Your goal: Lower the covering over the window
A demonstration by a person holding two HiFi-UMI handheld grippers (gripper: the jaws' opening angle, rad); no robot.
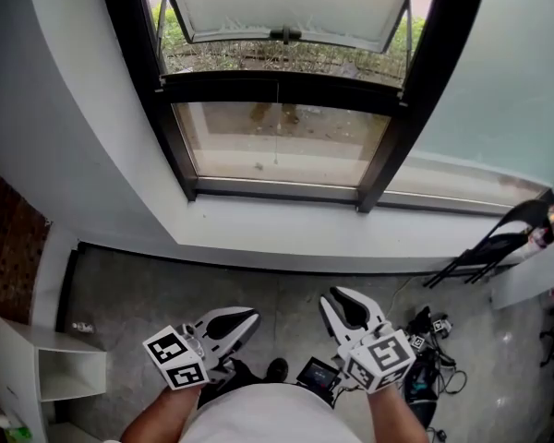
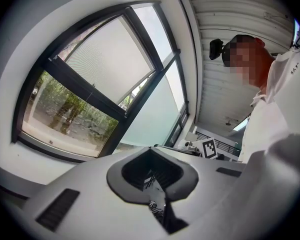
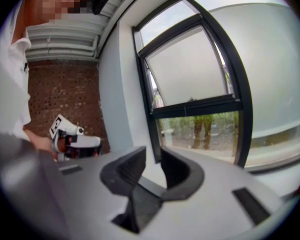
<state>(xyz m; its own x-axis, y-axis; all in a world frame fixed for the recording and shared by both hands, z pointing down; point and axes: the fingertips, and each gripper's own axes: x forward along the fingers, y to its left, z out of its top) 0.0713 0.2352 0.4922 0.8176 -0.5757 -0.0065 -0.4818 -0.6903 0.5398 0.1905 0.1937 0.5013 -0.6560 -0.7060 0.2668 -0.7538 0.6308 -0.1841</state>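
The covering is a white blind [image 1: 286, 3] drawn over the upper part of the black-framed window [image 1: 277, 89]; its bottom bar carries a small dark handle [image 1: 286, 35]. Below it the lower pane is bare glass, with a thin cord [image 1: 277, 123] hanging at mid-pane. The blind [image 2: 110, 59] shows in the left gripper view and the blind [image 3: 187, 74] in the right gripper view. My left gripper [image 1: 245, 319] [image 2: 151, 151] is shut and empty, low by my waist. My right gripper [image 1: 337, 298] [image 3: 153, 156] is beside it, slightly open and empty. Both are far below the window.
A frosted pane [image 1: 508, 72] fills the window's right side. A white sill [image 1: 286, 233] runs under the frame. On the floor stand a white shelf unit [image 1: 37, 367] at the left, a black folding stand [image 1: 499, 243] at the right, and cables with small devices [image 1: 429, 344].
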